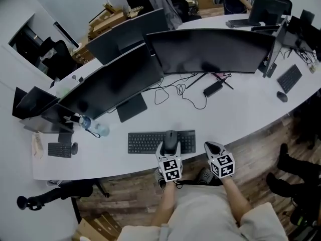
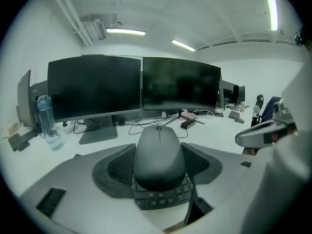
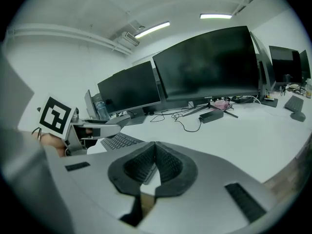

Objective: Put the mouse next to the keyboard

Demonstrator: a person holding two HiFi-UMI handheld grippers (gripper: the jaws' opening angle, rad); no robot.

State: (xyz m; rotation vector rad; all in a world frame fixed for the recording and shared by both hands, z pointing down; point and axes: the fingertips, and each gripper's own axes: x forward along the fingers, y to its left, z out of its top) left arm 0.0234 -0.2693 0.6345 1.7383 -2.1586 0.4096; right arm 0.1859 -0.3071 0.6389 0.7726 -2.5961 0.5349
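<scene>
**Mouse in your left jaws, over the keys, with the open spot to its right**

Desk (image 1: 241, 114) first: the stretch that matters is the bare white strip just past the right end of the keyboard (image 1: 145, 142). That strip lies between the keyboard and your right gripper (image 1: 214, 147).

The keyboard runs left to right in front of you. The mouse (image 1: 171, 141) sits over its right half, with its long axis pointing away from you, across the keyboard's length and in line with the jaws.

Your left gripper (image 1: 170, 149) has its pads clamped on the mouse's two flanks, and keys show directly beneath it. The mouse may be resting on the keys or be just clear of them; neither view settles that.

Your right gripper's jaws are pressed together with nothing between them. It is the nearer one to the landing spot, but the load is in your left, so the move is probably a sideways carry to your right, off the keys.
</scene>
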